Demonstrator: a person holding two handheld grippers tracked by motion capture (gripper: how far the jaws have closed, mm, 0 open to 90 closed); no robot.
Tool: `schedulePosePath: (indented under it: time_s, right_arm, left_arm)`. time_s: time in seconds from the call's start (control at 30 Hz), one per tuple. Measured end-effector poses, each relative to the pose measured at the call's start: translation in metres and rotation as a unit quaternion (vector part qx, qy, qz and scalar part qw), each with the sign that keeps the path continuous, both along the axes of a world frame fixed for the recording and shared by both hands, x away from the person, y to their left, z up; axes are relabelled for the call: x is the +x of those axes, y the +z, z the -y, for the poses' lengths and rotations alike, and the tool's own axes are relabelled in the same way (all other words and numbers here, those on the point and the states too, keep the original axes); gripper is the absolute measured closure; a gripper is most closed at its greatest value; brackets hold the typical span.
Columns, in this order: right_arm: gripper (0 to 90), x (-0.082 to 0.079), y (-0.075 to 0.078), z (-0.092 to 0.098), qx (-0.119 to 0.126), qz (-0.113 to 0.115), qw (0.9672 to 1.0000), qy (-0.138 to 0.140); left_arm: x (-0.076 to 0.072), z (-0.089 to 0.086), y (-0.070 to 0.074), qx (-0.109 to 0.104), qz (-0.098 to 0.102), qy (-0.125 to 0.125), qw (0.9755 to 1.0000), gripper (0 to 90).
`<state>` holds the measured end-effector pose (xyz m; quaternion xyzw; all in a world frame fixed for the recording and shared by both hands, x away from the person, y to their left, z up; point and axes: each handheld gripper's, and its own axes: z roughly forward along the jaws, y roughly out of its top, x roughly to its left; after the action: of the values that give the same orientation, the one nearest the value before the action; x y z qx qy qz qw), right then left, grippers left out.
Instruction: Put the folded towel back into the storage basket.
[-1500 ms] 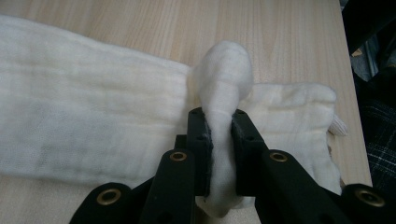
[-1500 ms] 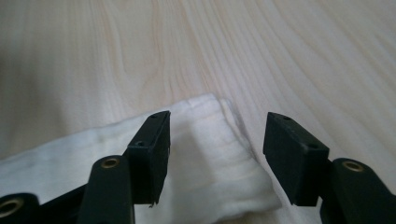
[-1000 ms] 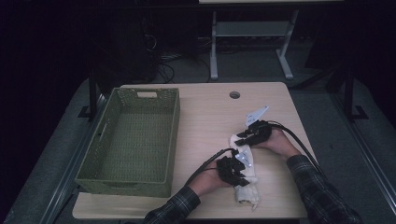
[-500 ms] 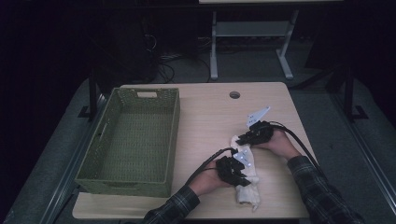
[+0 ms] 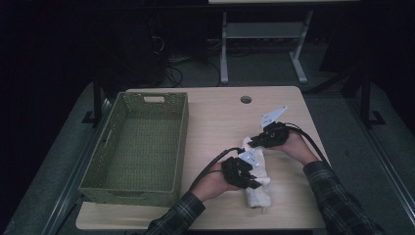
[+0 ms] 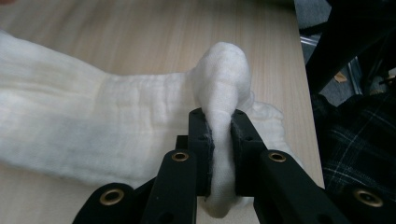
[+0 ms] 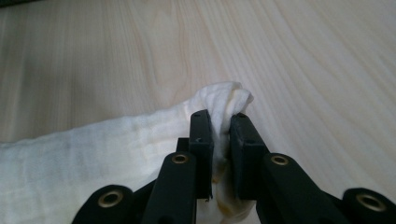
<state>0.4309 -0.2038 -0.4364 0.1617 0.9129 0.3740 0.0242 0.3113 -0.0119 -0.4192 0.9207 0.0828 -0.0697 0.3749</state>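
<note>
Now, from the high view, I see the rolled white cotton cloth (image 5: 256,185) lying on the pale wooden worktop (image 5: 215,117), its long axis running from near the front edge up and slightly left toward the middle. My left gripper (image 5: 255,183) sits on the near part of the roll and my right gripper (image 5: 251,143) on the far end, so the cloth spans the gap between them. The green woven rectangular basket (image 5: 98,171) stands well apart to the left, with its long side parallel to the roll; I judge the coming move to be a sideways carry to the left, and the left gripper is the nearer one to the basket.

Next, in the left gripper view, the jaws stand narrow and clamp a raised fold of the cloth (image 6: 70,135) between the pads (image 6: 204,140), which bulges up above the fingertips. The rest of the cloth stretches away to the left of the gripper (image 6: 219,120), flat on the worktop (image 6: 140,32). A plaid sleeve (image 6: 355,144) shows at the right.

Finally, in the right gripper view, the jaws have just been closing and now pinch the bunched end of the cloth (image 7: 93,154), which is squeezed between the pads (image 7: 203,140). The remaining cloth trails off to the left and toward the bottom of the gripper (image 7: 220,117), resting on the worktop (image 7: 303,70).
</note>
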Motion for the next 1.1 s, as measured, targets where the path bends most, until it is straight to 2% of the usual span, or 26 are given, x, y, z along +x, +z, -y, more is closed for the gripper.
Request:
schedulePosePath:
  time_s: [0.07, 0.37, 0.6, 0.8, 0.9, 1.1]
  right_arm:
    - [80.4, 0.002, 0.004, -0.001, 0.005, 0.006, 1.0, 0.002]
    - [80.4, 0.009, 0.03, -0.009, 0.015, 0.02, 0.9996, 0.009]
    - [80.4, 0.013, 0.044, -0.018, 0.019, 0.031, 0.9992, 0.016]
    - [80.4, 0.016, 0.053, -0.027, 0.019, 0.031, 0.9992, 0.019]
    - [80.4, 0.018, 0.06, -0.032, 0.029, 0.033, 0.9988, 0.021]
    - [80.4, 0.02, 0.07, -0.04, 0.033, 0.041, 0.9983, 0.027]
  left_arm:
    - [0.001, -0.003, 0.005, -0.002, -0.002, 0.012, 0.9999, 80.8]
    - [0.003, -0.013, 0.031, -0.006, 0.011, 0.026, 0.9996, 80.8]
    - [0.005, -0.024, 0.049, -0.015, 0.018, 0.031, 0.9992, 80.8]
    - [0.007, -0.036, 0.061, -0.03, 0.018, 0.04, 0.9986, 80.8]
    - [0.007, -0.039, 0.066, -0.031, 0.017, 0.04, 0.9986, 80.8]
    - [0.006, -0.041, 0.082, -0.033, 0.033, 0.037, 0.9982, 80.8]
